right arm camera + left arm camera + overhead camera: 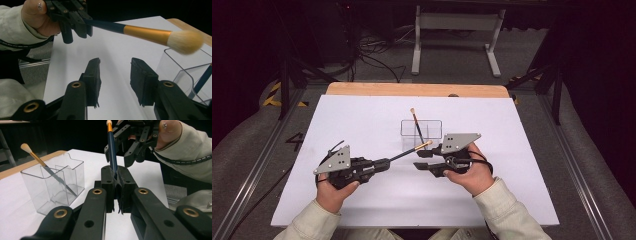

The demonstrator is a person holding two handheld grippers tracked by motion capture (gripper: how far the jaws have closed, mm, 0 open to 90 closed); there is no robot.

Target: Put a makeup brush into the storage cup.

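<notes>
Closest to my left camera, the left tongs [117, 185] are clamped on the dark blue handle of a makeup brush with a gold ferrule and pale bristles [111, 147], which slants up from them toward the clear plastic two-compartment holder [421, 132] on the white worktop [362, 120]. My right tongs [115, 81] stand apart with nothing between them, just beside the holder on its near right, under the held brush's bristle tip [185, 41]. A second, similar brush [416, 124] leans inside the holder, bristles up and tilted toward its far left.
</notes>
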